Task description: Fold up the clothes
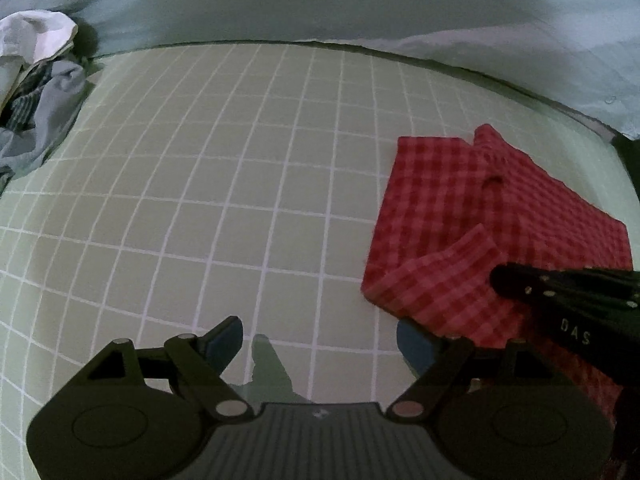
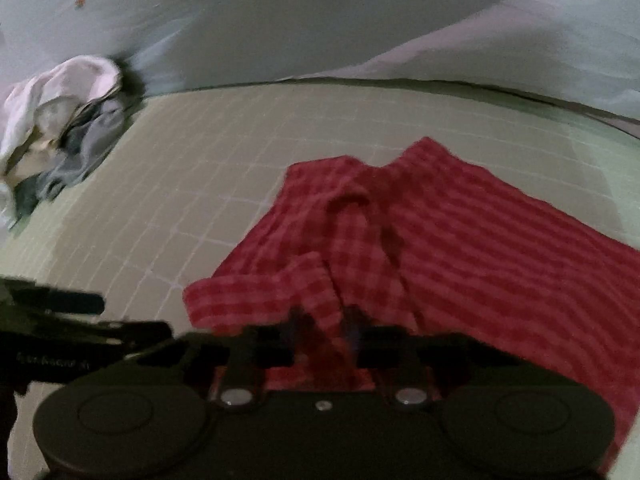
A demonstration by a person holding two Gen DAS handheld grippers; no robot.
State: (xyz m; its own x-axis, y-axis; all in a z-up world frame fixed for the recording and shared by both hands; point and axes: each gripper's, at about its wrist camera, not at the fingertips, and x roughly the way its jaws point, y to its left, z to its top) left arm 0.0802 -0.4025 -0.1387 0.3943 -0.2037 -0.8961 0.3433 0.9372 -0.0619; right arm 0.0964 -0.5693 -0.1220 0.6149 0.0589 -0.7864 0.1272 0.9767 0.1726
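**Right gripper pinches the near edge of the red shirt; left stands ready**

The biggest thing in both views is the pale green gridded mat (image 1: 248, 184), which fills the middle of each frame, with light bedding (image 1: 320, 4) rising behind it along the top. On the mat, at the right of the left-wrist view and across the centre and right of the right-wrist view, lies the red checked shirt (image 2: 460, 240) — already partly folded, I judge, since its sides form a fairly tidy block while one loose flap, perhaps a sleeve, curls over the near left corner. The cloth is soft and rumpled down the middle, with a raised ridge running toward the far edge.

In the upper left of both frames a heap of unfolded clothes (image 2: 60, 120), white and grey, waits at the mat's edge, well apart from the shirt.

The step in hand looks like a fold of the shirt's near edge. The right gripper (image 2: 324, 336) has its fingers pressed together on a bunched strip of red cloth at the bottom centre of its view, though blur hides exactly how much fabric is caught. The left gripper (image 1: 320, 344) hangs over bare mat with its fingers spread wide and nothing between them; its right finger sits just beside the shirt's near left corner.

The next move probably calls for the left gripper to take that corner — then both hands lifting evenly, so the fold carries over without dragging the layers beneath.
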